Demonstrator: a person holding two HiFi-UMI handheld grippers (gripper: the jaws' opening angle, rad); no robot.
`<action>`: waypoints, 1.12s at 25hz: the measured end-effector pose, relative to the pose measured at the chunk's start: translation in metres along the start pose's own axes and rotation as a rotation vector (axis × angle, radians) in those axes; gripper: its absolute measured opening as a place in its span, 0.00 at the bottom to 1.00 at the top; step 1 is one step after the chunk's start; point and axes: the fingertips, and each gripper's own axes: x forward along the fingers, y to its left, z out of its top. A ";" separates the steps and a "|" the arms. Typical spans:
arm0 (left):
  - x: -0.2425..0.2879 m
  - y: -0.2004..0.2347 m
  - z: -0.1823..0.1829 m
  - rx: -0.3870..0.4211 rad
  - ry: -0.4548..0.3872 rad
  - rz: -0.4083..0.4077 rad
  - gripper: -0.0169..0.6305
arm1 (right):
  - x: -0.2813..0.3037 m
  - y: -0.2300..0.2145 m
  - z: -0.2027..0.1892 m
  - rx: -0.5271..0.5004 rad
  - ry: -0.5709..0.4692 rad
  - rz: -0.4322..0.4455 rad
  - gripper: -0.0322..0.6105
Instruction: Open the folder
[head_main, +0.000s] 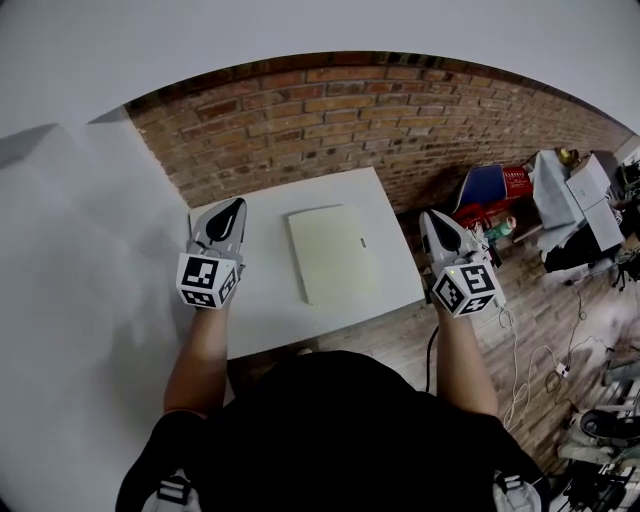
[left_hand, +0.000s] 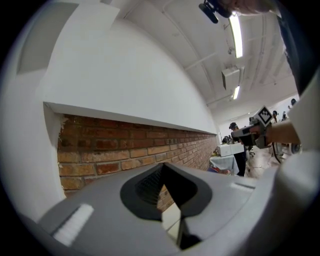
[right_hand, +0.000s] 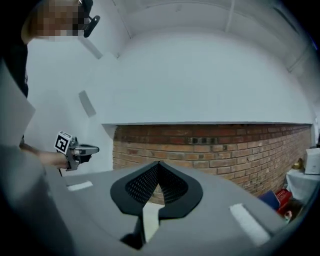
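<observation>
On the white table (head_main: 262, 300), head view: folder (head_main: 332, 253) lies closed, left gripper (head_main: 232, 212) at its 9 o'clock, right gripper (head_main: 436, 222) at 3. Left gripper view: jaws together, empty. Right gripper view: same. Opening not yet started.

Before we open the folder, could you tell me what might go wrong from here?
The folder lies closed and flat on the table, so its thin cover may slip and the whole folder slide. The left hand-held gripper and right hand-held gripper are both shut and empty; unless opened, they may only push it along.
</observation>
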 end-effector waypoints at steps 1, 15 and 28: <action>0.001 0.001 -0.002 -0.001 0.000 -0.002 0.03 | 0.001 0.002 -0.002 -0.002 0.004 0.004 0.05; 0.024 -0.018 -0.009 0.028 0.056 0.014 0.03 | 0.003 -0.033 -0.013 0.019 -0.011 0.022 0.05; 0.040 -0.058 -0.004 0.045 0.079 0.099 0.03 | 0.000 -0.082 -0.012 0.032 -0.035 0.105 0.05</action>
